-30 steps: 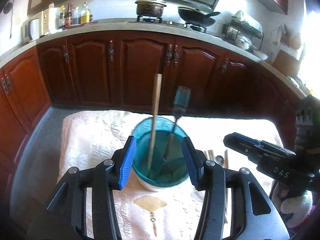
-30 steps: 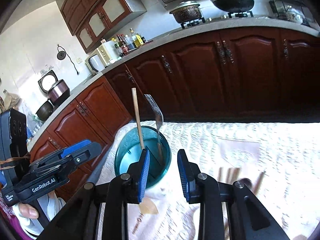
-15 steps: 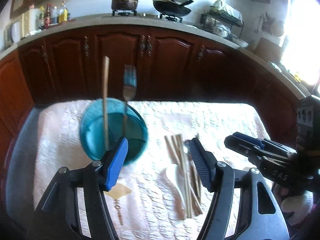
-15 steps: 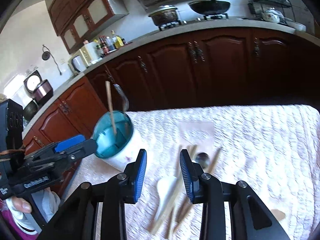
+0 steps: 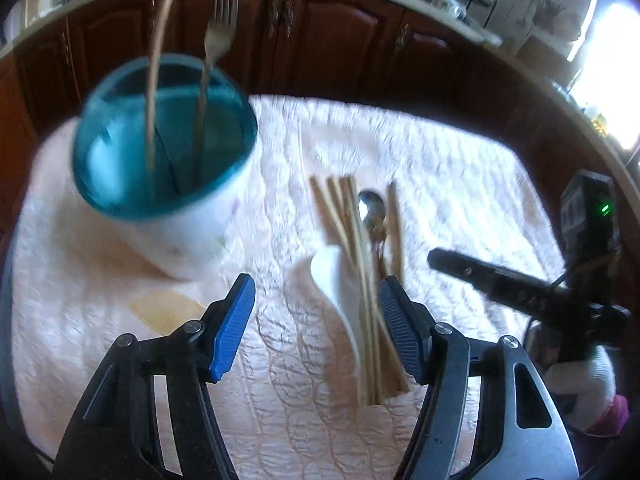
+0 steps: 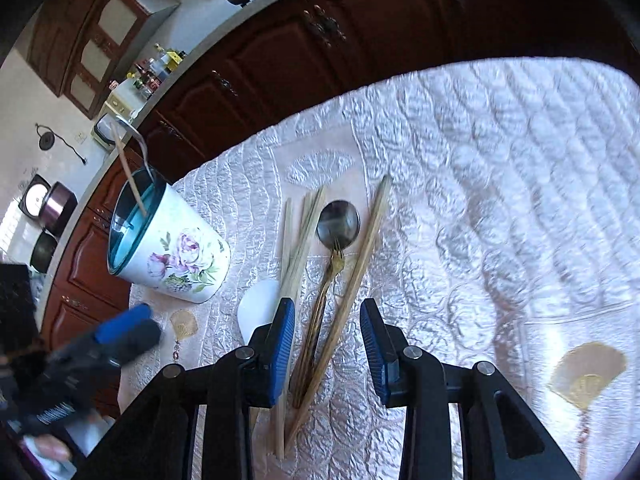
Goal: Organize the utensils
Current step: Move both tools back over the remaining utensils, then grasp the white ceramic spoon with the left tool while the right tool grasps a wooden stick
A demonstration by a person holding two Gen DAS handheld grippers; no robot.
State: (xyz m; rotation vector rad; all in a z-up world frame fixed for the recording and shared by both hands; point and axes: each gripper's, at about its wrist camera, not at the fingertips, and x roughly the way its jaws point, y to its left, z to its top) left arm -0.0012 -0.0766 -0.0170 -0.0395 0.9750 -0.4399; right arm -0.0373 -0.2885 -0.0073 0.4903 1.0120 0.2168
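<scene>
- A quilted cloth (image 6: 500, 168) covers the surface.
- The floral holder (image 6: 176, 256) stands at its left, with a fork (image 5: 218, 36) and one chopstick (image 5: 154, 80) upright inside.
- Loose chopsticks (image 6: 344, 280), a metal spoon (image 6: 338, 224) and a white spoon (image 5: 336, 284) lie beside it.
- Left gripper (image 5: 316, 316): jaws spread wide, holding nothing.
- Right gripper (image 6: 328, 340): jaws apart above the chopsticks, gripping nothing.

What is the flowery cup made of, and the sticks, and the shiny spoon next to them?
The flowery cup looks like glazed ceramic or enamelled metal: glossy white with printed roses and a teal inside. I cannot tell which. The sticks look like bare wood or bamboo: pale tan and matte. The shiny spoon seems to be polished metal, since its bowl mirrors light; its handle looks golden.
</scene>
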